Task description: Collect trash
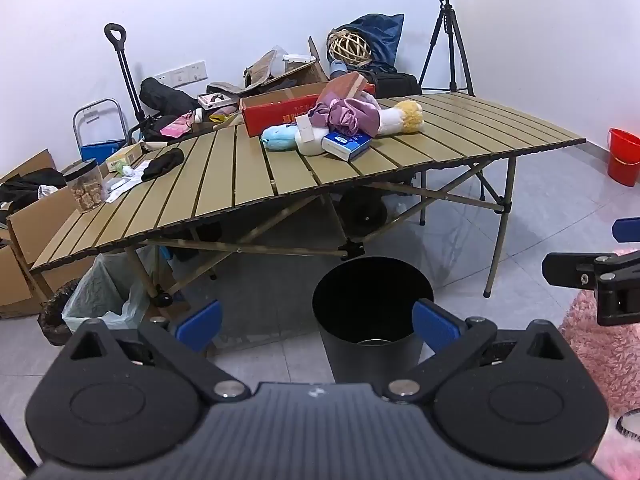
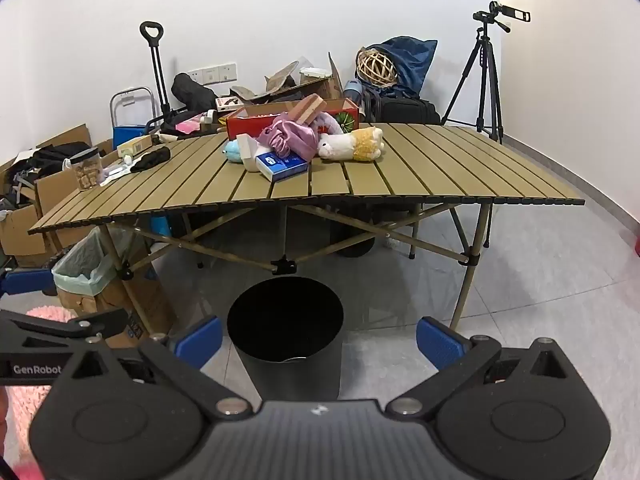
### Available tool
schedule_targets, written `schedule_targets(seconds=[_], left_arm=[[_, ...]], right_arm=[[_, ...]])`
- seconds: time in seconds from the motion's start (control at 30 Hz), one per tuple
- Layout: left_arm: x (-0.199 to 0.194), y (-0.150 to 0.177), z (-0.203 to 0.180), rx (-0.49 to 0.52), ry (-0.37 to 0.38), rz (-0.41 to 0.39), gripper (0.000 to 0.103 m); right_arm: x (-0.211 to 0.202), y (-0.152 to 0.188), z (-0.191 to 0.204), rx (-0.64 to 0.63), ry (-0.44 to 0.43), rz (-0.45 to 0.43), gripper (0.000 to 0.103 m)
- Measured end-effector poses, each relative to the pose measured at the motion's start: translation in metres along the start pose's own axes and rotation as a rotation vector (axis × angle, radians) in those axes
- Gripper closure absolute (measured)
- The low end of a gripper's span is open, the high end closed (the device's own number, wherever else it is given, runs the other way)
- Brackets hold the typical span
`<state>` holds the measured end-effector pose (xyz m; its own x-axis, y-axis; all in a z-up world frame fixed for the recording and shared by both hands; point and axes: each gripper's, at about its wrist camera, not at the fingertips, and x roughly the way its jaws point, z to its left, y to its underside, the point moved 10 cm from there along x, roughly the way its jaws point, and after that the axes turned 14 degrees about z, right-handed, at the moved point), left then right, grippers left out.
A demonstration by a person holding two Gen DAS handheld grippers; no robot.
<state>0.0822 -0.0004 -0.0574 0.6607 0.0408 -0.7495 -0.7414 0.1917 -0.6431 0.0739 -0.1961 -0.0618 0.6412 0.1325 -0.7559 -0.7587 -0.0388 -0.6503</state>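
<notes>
A black round trash bin (image 1: pixel 372 316) stands on the floor in front of the slatted folding table (image 1: pixel 224 184); it also shows in the right wrist view (image 2: pixel 286 332). On the table lie a blue-and-white box (image 1: pixel 346 145), a blue plush (image 1: pixel 280 139), a purple cloth (image 1: pixel 352 114), a white-and-yellow plush (image 1: pixel 400 117) and crumpled paper scraps (image 1: pixel 124 180). My left gripper (image 1: pixel 318 326) is open and empty, above the floor near the bin. My right gripper (image 2: pixel 318 340) is open and empty, with the bin between its fingers in view.
A red cardboard box (image 1: pixel 280 110), a jar (image 1: pixel 85 186) and a black cloth (image 1: pixel 164 163) sit on the table. A lined waste basket (image 1: pixel 100 300) and cardboard boxes stand at left. A tripod (image 1: pixel 450 40), a red bucket (image 1: pixel 623 156) and a pink rug (image 1: pixel 600 344) are at right.
</notes>
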Motion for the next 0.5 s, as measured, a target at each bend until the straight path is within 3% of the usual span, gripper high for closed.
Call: schedule_targets(seconds=[0.5], left_arm=[[-0.0003,0.0007,-0.0005,-0.009,0.002,-0.001,0.000]], right_arm=[[-0.0021,0.0008,-0.0001,-0.001,0.002,0.001,0.000]])
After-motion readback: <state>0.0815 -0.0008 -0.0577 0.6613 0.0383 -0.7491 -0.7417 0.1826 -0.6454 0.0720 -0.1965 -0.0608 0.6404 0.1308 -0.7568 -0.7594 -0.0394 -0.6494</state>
